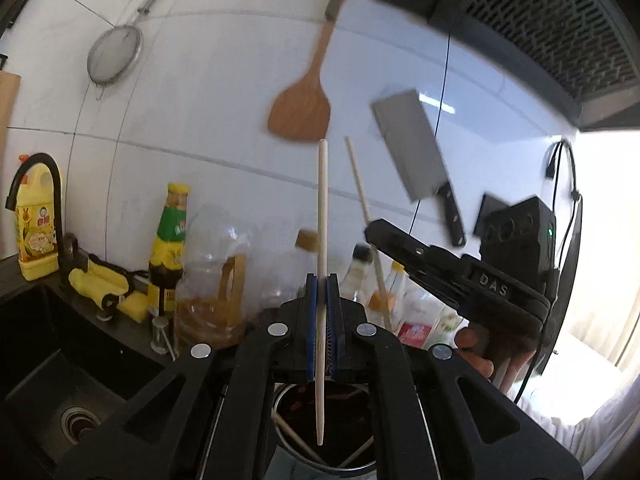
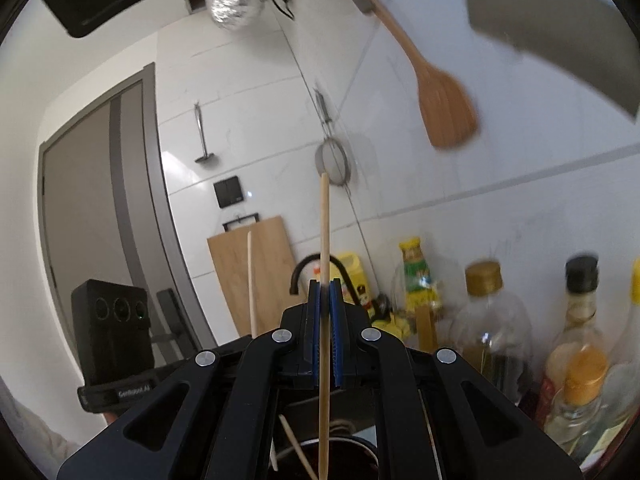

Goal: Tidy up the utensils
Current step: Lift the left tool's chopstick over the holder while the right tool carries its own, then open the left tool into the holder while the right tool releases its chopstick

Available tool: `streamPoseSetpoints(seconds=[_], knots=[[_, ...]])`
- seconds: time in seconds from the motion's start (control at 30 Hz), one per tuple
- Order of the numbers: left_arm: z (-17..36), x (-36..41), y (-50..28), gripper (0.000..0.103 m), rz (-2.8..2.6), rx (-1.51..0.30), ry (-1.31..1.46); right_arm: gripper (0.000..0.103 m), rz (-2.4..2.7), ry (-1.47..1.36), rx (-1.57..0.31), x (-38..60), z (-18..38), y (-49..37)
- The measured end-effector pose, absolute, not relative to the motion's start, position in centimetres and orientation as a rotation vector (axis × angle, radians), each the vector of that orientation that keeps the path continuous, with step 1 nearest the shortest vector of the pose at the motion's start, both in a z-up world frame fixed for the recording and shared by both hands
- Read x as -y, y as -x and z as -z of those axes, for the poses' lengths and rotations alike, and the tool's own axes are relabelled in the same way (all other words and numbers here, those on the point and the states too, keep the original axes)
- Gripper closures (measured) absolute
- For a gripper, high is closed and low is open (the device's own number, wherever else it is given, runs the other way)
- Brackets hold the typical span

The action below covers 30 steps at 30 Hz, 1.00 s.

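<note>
My left gripper is shut on a pale chopstick held upright, its lower tip over a round metal utensil holder that has other chopsticks in it. My right gripper is shut on a tan wooden chopstick, also upright, its lower end reaching into the same holder. The right gripper shows in the left wrist view with its chopstick. The left gripper's chopstick shows in the right wrist view.
A wooden spatula, a cleaver and a strainer hang on the white tiled wall. Oil and sauce bottles line the counter. A black sink and faucet are to the left. A cutting board leans on the wall.
</note>
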State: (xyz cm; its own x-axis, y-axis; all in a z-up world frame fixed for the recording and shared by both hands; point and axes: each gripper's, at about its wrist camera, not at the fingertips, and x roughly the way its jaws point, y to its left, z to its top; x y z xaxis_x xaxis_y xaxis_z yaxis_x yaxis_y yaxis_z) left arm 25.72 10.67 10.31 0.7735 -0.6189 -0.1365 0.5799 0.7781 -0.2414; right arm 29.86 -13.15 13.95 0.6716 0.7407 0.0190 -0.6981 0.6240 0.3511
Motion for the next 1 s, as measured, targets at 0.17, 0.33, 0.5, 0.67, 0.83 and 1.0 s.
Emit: streamPoseSetpoints(seconds=[0.17,0.33,0.5,0.67,0.83,1.0], knots=[[-8.6,-9.9,-26.0,0.098,0.633,-0.250,0.159,0.098,-0.861,-0.358,-0.198,12.6,-11.0,-30.8],[-8.1,-9.6,-25.6,0.095,0.629,-0.256,0.149,0.094,-0.868,-0.345,-0.241,12.3,-9.7,-30.6],[-9.4,-10.4,-24.1,0.054,0.596,-0.203,0.149,0.042,-0.782,-0.324,-0.216,13.8,-11.0,-29.4],[-10.7,-11.5,-22.3,0.006,0.536,-0.161,0.146,0.015,-0.651,-0.330,-0.153,16.1,-12.7,-27.2],[-11.0,-12.4,-21.0,0.006,0.482,-0.184,0.129,0.010,-0.567,-0.256,-0.122,16.8,-14.4,-24.1],[-9.8,-12.6,-19.8,0.006,0.459,-0.255,0.105,0.008,-0.527,-0.211,-0.152,16.3,-14.6,-21.8]])
